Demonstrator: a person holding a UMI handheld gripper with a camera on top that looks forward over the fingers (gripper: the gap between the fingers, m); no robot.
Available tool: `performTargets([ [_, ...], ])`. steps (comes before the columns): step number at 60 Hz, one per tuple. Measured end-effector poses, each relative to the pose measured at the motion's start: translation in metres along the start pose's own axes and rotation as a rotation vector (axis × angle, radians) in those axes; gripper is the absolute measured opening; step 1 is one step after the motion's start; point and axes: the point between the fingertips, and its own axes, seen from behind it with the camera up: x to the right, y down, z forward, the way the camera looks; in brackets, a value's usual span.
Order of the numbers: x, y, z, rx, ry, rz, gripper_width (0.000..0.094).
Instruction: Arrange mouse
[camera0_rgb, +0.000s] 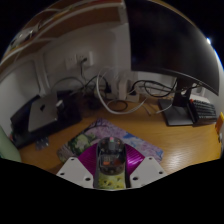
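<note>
two fingers (110, 172) clamp a mouse (110, 155) above the wooden desk (170, 140); no writing readable

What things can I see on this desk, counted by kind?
mouse: 1, held between the gripper's fingers
patterned mat: 1
monitor: 1
silver box: 1
Total: 4
</note>
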Motion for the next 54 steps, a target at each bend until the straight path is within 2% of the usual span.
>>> performTargets([
  [5, -0.001, 0.022, 0.015, -0.031, 0.028, -0.045, 0.0361],
  [13, -0.001, 0.026, 0.018, -0.014, 0.029, -0.081, 0.0488],
  [15, 0.000, 0.027, 0.017, -0.029, 0.037, -0.102, 0.0571],
  [20, 0.007, 0.020, 0.006, -0.050, 0.059, -0.139, 0.0881],
  [22, 0.009, 0.014, -0.004, -0.052, 0.050, -0.120, 0.0836],
  [35, 0.043, -0.010, -0.128, -0.090, 0.062, -0.005, 0.0868],
  [44, 0.081, 0.004, -0.212, -0.119, 0.100, 0.009, 0.0866],
  [54, 0.115, 0.014, -0.266, -0.104, 0.149, 0.054, 0.0873],
])
